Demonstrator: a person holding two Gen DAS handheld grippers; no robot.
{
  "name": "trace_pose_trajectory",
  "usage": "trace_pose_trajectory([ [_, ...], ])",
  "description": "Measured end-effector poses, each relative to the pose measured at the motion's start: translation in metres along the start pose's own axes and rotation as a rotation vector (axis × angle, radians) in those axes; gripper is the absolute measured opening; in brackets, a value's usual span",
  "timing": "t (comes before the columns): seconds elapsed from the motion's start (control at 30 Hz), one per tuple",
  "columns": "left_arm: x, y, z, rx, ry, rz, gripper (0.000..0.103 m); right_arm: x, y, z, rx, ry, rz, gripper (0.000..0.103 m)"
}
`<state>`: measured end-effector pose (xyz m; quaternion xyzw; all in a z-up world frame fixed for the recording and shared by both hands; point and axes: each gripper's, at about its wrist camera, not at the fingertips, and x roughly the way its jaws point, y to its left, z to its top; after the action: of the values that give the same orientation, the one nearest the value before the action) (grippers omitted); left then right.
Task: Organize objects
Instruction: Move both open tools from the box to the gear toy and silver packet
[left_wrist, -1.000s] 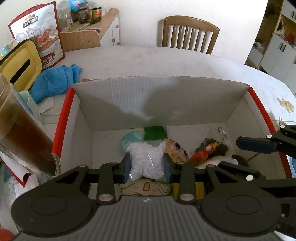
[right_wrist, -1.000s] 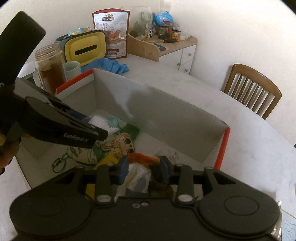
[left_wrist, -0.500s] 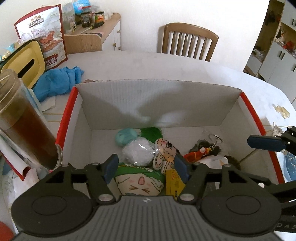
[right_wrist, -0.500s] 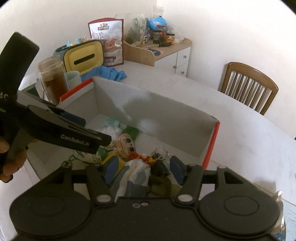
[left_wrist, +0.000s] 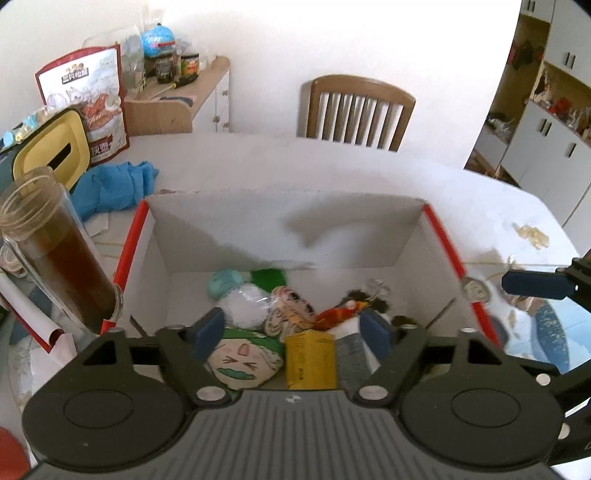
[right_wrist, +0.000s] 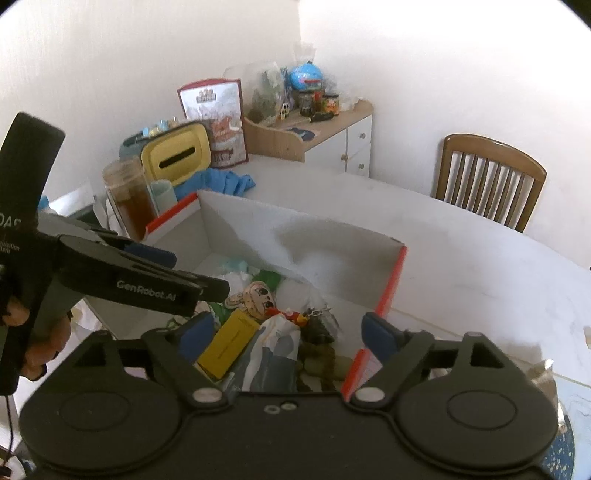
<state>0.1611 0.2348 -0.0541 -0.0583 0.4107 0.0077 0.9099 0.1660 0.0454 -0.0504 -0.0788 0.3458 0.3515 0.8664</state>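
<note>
Both grippers have just been opening and have lifted back from the box since a second ago; the white bag that the left one pinched and the pale bag under the right one now lie free inside. Nearest, the left gripper (left_wrist: 291, 330) has its jaws spread wide and holds nothing; below the gap are a green cushion (left_wrist: 245, 360) with a drawn face and a yellow pack (left_wrist: 310, 360). The right gripper (right_wrist: 286, 332) is also wide open and empty, over the pale bag (right_wrist: 275, 354) and a dark green toy (right_wrist: 321, 356). Its right finger hangs outside the red edge of the box.

Farther in the box (left_wrist: 280, 229) lie the white bag (left_wrist: 243, 308), a small doll head (left_wrist: 291, 306), an orange toy (left_wrist: 338, 314) and a teal lump (left_wrist: 223, 284), close together near the back wall. A jar (left_wrist: 59, 266) of brown liquid stands just beside the left wall. Behind it are a blue cloth (left_wrist: 114, 184) and a yellow lid (left_wrist: 55, 151) on the table (left_wrist: 332, 166). At the far side a chair (left_wrist: 358, 110) stands.
</note>
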Motion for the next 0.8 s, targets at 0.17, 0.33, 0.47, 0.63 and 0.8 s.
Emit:
trace_pose_trajectory([
  [0.17,-0.016,-0.013,0.001,-0.019,-0.026,-0.035,0.089,-0.028,-0.014,-0.004,0.039,-0.044,0.009,0.097],
  [0.33,-0.027,-0.036,0.001,-0.010,-0.051,-0.054,0.100,-0.059,-0.031,-0.010,0.049,-0.088,0.004,0.102],
  [0.47,-0.030,-0.058,0.003,-0.012,-0.053,-0.103,0.101,-0.080,-0.052,-0.020,0.070,-0.099,-0.012,0.102],
  [0.63,-0.032,-0.087,0.008,-0.024,-0.074,-0.145,0.102,-0.103,-0.080,-0.038,0.081,-0.112,-0.064,0.102],
  [0.8,-0.025,-0.122,0.013,-0.035,-0.083,-0.153,0.102,-0.117,-0.113,-0.056,0.108,-0.100,-0.120,0.102],
])
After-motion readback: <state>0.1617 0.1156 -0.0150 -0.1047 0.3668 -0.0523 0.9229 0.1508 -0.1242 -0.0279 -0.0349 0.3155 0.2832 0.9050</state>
